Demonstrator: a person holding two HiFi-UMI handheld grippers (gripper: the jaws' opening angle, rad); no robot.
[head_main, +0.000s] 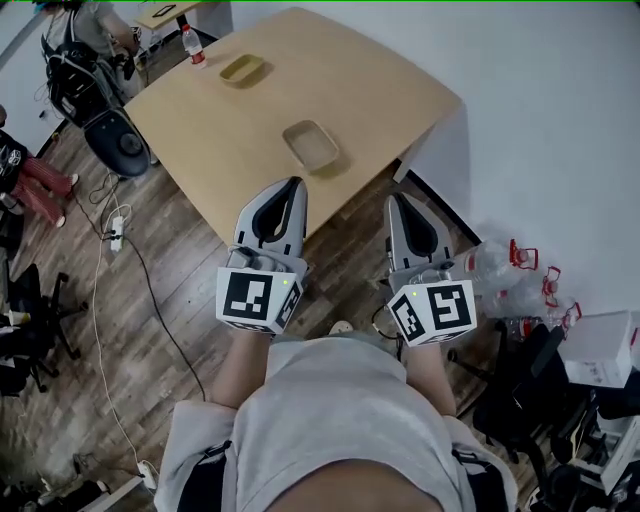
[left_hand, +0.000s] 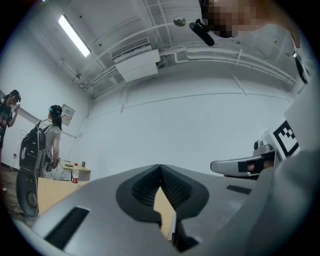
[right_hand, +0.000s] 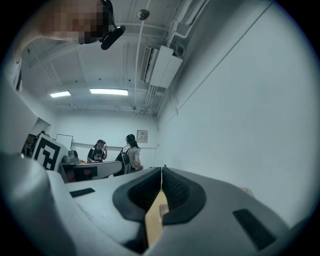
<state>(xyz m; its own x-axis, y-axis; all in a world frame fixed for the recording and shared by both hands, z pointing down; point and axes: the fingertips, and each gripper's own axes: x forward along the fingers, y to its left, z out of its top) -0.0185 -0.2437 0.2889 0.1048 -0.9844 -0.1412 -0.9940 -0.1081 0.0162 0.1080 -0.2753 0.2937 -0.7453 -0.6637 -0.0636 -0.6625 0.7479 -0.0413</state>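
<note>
Grey shirt (head_main: 330, 400) of the person fills the near edge of the head view, with both arms stretched out ahead of it.

Left hand-held gripper (head_main: 293, 184): jaws pressed together at the tips, nothing pinched. In the left gripper view the left hand-held gripper (left_hand: 160, 167) shows its ribbed pads meeting. Only tan counter is visible through the slot under them.

Right hand-held gripper (head_main: 399, 199): same state. In the right gripper view the right hand-held gripper (right_hand: 161, 171) is closed tip to tip and empty.

Both point toward the far side, side by side but apart. In the head view the left tip overlaps the near edge of the counter (head_main: 250, 130). The right tip sits just off that edge, over the wood floor (head_main: 190, 290). Height above the counter can't be told.

Near tray (head_main: 311, 144) is shallow and tan. It lies flat on the counter just beyond the two tips, closer to the left one and touched by neither.

Far tray (head_main: 242, 69) is the same kind and sits well apart, farther back and to the left. Bottle (head_main: 193, 44) with a red label stands upright at the far-left edge.

Off the counter:
- Far left: a person with a backpack (head_main: 75, 45) beside a black chair (head_main: 118, 142).
- Left: a cable (head_main: 150, 290) runs across the floor.
- Right: clear plastic bottles (head_main: 500, 275) are heaped by the white wall, next to a white box (head_main: 598, 345).
</note>
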